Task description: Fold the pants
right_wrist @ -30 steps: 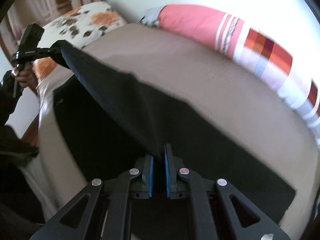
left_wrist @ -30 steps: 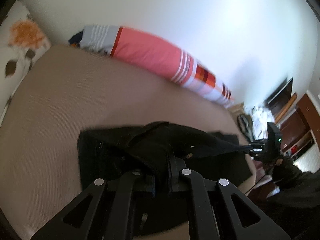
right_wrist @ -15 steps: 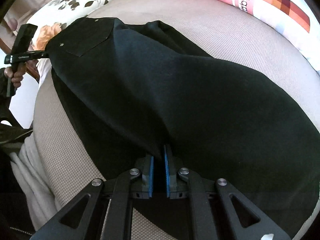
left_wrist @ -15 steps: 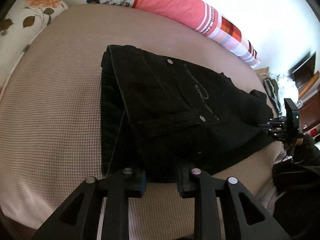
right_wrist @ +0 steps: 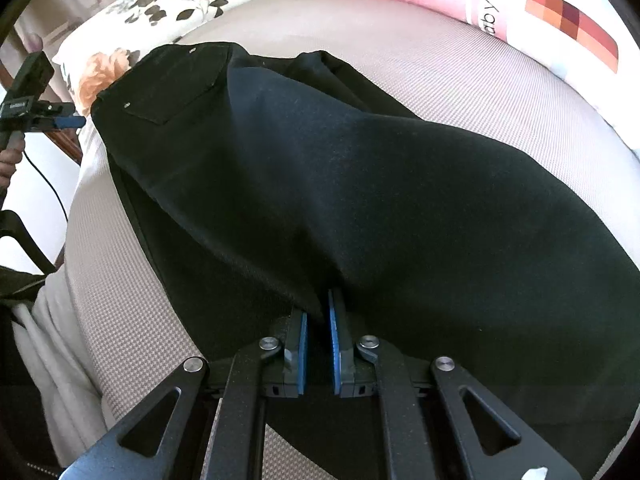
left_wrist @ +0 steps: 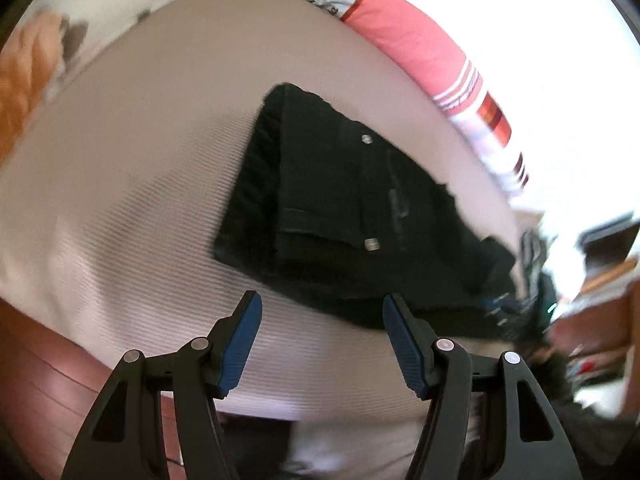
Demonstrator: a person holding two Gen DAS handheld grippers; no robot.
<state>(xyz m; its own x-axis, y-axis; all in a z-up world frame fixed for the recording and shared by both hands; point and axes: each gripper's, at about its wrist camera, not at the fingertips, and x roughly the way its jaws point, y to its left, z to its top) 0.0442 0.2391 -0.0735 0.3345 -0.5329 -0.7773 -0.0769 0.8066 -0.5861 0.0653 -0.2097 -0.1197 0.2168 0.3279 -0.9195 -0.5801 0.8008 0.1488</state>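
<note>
Beige bed (right_wrist: 460,80), centre frame: black pants (right_wrist: 360,184), soft, limp, medium-heavy. Left gripper (left_wrist: 320,332) just opening, empty; right gripper (right_wrist: 318,320) clenched on cloth fold. Best hold: waistband, hems.

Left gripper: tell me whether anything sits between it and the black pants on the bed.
Nothing visible does. The left gripper is open with nothing between its pads, and only bare bed cover lies between it and the near edge of the black pants. The right gripper is shut on the pants.
</note>
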